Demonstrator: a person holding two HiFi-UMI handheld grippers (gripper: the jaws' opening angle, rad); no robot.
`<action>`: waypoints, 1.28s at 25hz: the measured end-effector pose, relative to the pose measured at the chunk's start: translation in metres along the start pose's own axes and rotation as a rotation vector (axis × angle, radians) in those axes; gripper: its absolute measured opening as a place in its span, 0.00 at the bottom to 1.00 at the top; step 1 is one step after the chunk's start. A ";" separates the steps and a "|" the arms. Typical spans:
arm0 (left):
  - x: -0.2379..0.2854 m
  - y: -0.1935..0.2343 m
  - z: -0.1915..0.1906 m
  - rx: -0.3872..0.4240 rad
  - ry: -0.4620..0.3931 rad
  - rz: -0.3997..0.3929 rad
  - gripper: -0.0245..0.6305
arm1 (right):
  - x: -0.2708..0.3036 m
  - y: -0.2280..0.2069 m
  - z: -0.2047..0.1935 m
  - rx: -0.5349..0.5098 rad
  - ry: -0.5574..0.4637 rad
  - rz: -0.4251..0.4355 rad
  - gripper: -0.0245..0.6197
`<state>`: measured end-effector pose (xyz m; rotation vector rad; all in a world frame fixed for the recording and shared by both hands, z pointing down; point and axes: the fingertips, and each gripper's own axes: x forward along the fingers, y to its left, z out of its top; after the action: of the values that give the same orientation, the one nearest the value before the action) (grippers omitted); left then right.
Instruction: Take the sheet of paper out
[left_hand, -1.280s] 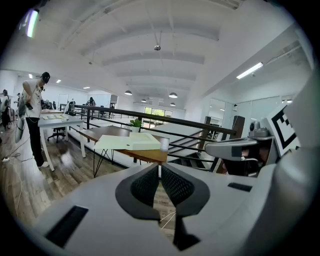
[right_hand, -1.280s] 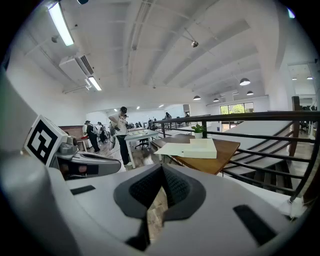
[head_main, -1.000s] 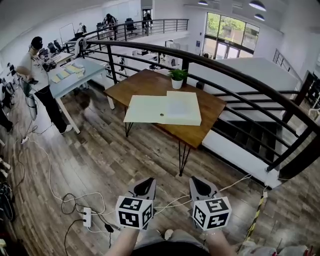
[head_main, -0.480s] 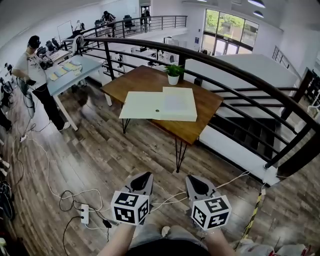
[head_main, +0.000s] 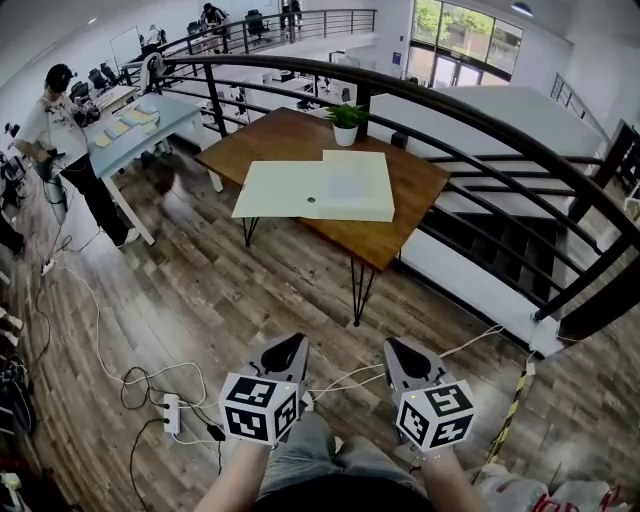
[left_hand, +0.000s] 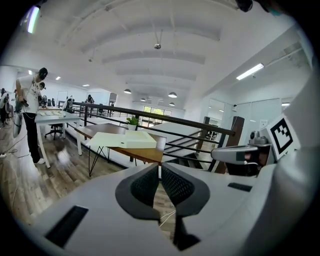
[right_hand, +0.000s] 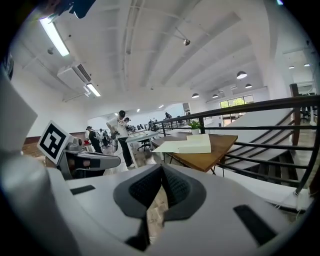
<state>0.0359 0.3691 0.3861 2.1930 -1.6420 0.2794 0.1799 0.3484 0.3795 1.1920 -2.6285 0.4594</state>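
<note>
Left claw: the left gripper (left_hand: 160, 175) has its jaws pressed together at the tips with nothing between them. In the head view it sits low in the frame, left of centre.
Right claw: the right gripper (right_hand: 161, 181) is likewise closed tip to tip and holds nothing. In the head view it sits low in the frame, right of centre, beside the left one but apart from it.
Wooden table (head_main: 395, 225): upper middle of the head view, on thin black legs, well apart from both grippers.
Flat cream folder (head_main: 285, 188): lies open on the table top, a thin flap toward frame left and a thicker white half toward frame right.
Sheet of paper: too far off to tell apart from the folder. A faint greyish patch (head_main: 350, 186) shows on the thick half.
Potted plant (head_main: 345, 121): upright at the table's far edge, just above the folder in the frame.
Black railing (head_main: 480, 135): curves across the upper right, behind the table.
Power strip (head_main: 172, 413): on the plank floor at lower left, among loose white cables.
Person (head_main: 62, 135): stands at the upper left beside a pale blue table.
</note>
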 end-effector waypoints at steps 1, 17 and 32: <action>0.004 0.003 0.001 -0.003 0.001 -0.003 0.08 | 0.003 -0.002 0.002 0.003 -0.009 -0.004 0.08; 0.117 0.108 0.063 -0.005 0.043 -0.086 0.08 | 0.156 -0.027 0.055 0.003 -0.002 -0.048 0.08; 0.196 0.182 0.109 -0.002 0.079 -0.188 0.08 | 0.257 -0.038 0.095 0.020 -0.015 -0.123 0.08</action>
<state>-0.0877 0.1079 0.3955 2.2851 -1.3822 0.3069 0.0363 0.1122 0.3813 1.3594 -2.5493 0.4571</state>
